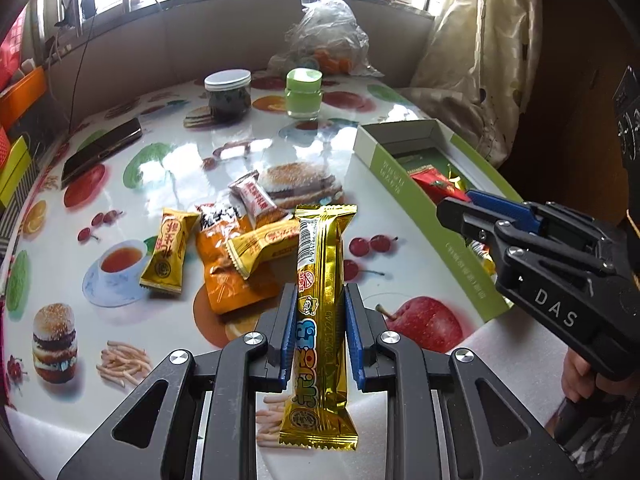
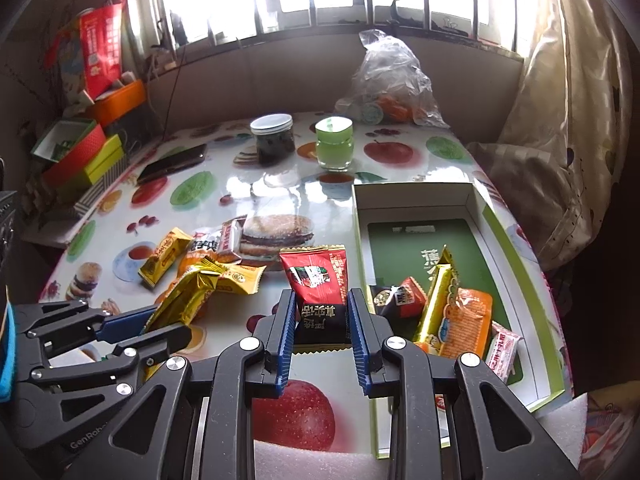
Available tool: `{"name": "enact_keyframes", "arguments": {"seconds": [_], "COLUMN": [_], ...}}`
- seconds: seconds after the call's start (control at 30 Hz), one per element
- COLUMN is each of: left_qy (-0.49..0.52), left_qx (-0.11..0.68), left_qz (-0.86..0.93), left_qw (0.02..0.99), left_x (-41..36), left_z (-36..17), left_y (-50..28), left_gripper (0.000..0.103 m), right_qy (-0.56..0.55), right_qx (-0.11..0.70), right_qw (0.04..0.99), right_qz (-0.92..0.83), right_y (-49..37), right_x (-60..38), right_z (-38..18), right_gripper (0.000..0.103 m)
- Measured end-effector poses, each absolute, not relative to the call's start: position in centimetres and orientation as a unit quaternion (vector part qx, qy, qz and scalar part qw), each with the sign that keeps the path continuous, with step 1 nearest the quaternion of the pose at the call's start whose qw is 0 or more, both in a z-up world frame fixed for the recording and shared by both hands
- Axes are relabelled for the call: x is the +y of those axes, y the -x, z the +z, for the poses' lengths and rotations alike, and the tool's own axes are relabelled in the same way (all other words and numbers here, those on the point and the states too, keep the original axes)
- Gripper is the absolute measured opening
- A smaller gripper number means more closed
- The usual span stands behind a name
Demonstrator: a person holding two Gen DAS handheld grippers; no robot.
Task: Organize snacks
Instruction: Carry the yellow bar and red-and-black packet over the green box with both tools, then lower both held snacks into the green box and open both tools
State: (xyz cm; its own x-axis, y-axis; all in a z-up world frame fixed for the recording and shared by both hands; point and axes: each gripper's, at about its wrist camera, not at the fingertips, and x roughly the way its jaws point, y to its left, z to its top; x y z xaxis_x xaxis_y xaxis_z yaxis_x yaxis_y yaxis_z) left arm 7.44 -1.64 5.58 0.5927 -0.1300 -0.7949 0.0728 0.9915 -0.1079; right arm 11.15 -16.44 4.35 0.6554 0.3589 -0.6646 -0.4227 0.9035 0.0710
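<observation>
My left gripper (image 1: 320, 300) is shut on a long gold snack bar (image 1: 320, 304) and holds it above the table; it also shows in the right wrist view (image 2: 160, 320). My right gripper (image 2: 322, 300) is shut on a red and black snack packet (image 2: 318, 284), held above the table just left of the green and white box (image 2: 480, 208). The right gripper shows in the left wrist view (image 1: 456, 204) at the box's edge. Several snacks (image 2: 452, 312) lie in the box. A pile of loose packets (image 1: 224, 240) lies on the table ahead of the left gripper.
A dark jar with a white lid (image 1: 228, 94), a green jar (image 1: 304, 92) and a clear plastic bag (image 1: 328, 36) stand at the table's far side. A dark phone (image 1: 100, 152) lies at the left. Coloured boxes (image 2: 80, 152) are stacked beyond the left edge.
</observation>
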Motion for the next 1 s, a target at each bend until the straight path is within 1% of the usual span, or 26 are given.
{"name": "enact_keyframes", "arguments": {"seconds": [0.53, 1.0], "left_qy": [0.042, 0.072], "left_qx": [0.434, 0.448], "left_qz": [-0.11, -0.152], "left_qw": [0.893, 0.878], "left_x": [-5.2, -8.2], "left_z": [7.9, 7.7], "left_y": [-11.1, -15.9], "left_gripper": [0.023, 0.023], "right_qy": [0.016, -0.012], "right_qx": [0.355, 0.385], "right_qw": [0.92, 0.915], "right_qz": [0.165, 0.115], "right_y": [-11.4, -12.3], "right_x": [-21.5, -25.7], "right_z": [4.7, 2.5], "right_gripper": [0.024, 0.024]}}
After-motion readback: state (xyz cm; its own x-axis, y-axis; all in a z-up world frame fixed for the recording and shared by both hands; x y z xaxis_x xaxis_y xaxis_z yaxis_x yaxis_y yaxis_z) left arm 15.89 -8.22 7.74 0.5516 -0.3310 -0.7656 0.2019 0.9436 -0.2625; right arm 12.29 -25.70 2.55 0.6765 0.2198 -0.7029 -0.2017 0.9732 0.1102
